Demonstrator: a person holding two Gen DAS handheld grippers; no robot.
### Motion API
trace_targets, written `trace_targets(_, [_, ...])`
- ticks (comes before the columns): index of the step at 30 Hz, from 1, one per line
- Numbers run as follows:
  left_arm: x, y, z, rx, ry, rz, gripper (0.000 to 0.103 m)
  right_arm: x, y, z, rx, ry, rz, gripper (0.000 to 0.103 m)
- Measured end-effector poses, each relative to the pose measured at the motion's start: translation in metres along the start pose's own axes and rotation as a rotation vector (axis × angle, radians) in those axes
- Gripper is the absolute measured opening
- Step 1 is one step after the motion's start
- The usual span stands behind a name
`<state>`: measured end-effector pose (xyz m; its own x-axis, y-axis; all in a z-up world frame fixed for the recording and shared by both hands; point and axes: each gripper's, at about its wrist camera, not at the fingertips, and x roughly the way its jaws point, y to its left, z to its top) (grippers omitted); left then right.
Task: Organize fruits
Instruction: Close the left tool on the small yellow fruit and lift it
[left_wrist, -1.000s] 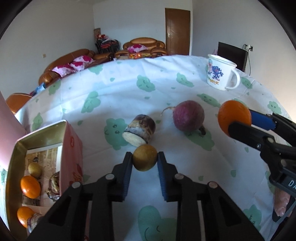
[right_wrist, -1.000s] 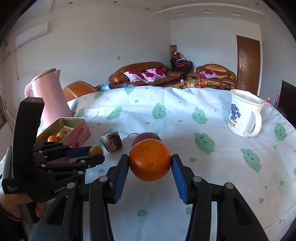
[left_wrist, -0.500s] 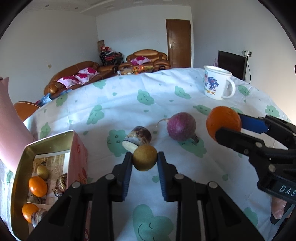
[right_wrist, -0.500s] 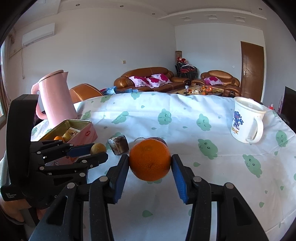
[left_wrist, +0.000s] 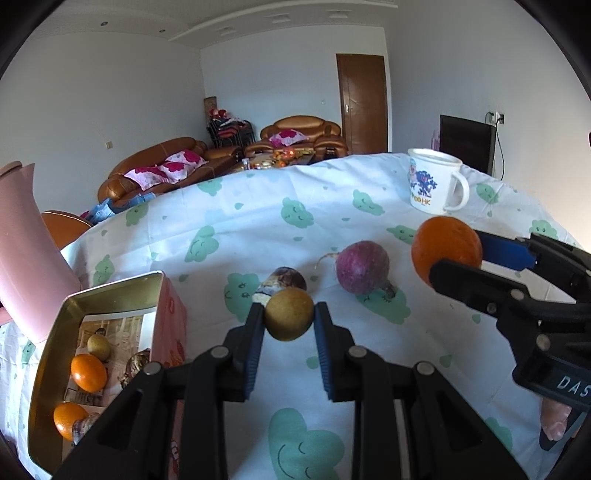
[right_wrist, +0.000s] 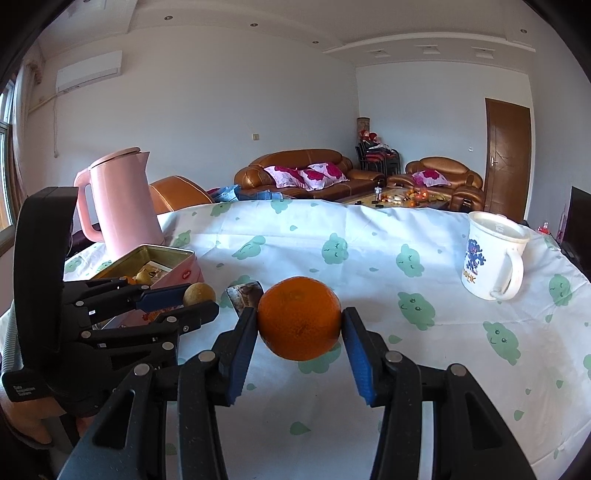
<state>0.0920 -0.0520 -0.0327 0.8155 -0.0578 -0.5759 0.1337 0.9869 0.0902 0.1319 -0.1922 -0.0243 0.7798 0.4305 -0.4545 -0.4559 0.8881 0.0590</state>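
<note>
My left gripper (left_wrist: 289, 314) is shut on a small yellow-brown round fruit (left_wrist: 289, 314), held above the tablecloth just right of the open pink tin (left_wrist: 114, 291). The tin holds two oranges (left_wrist: 88, 372), another small yellow fruit (left_wrist: 99, 346) and brown pieces. My right gripper (right_wrist: 299, 323) is shut on a large orange (right_wrist: 299, 323), also off the cloth; it shows at the right of the left wrist view (left_wrist: 445, 251). On the cloth lie a purple round fruit (left_wrist: 362, 266) and a brown cut piece (left_wrist: 282, 282), the latter partly hidden behind the held fruit.
A pink kettle (right_wrist: 122, 201) stands behind the tin at the left. A white printed mug (right_wrist: 489, 260) stands at the right of the table. The tablecloth (right_wrist: 369, 236) is white with green cloud prints. Sofas and a door lie beyond the table's far edge.
The left gripper has risen and tilted up a little with its fruit, so more of the room shows. The right gripper keeps its orange and has tilted up slightly.
</note>
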Motion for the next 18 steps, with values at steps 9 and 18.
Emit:
trace_targets(9, [-0.007, 0.002, -0.001, -0.016, -0.035, 0.008, 0.028, -0.007, 0.002, 0.0, -0.009, -0.033, 0.001, 0.049])
trace_targets(18, [-0.013, 0.004, -0.002, -0.034, -0.062, 0.015, 0.028, -0.014, 0.003, -0.001, -0.016, -0.065, -0.002, 0.049])
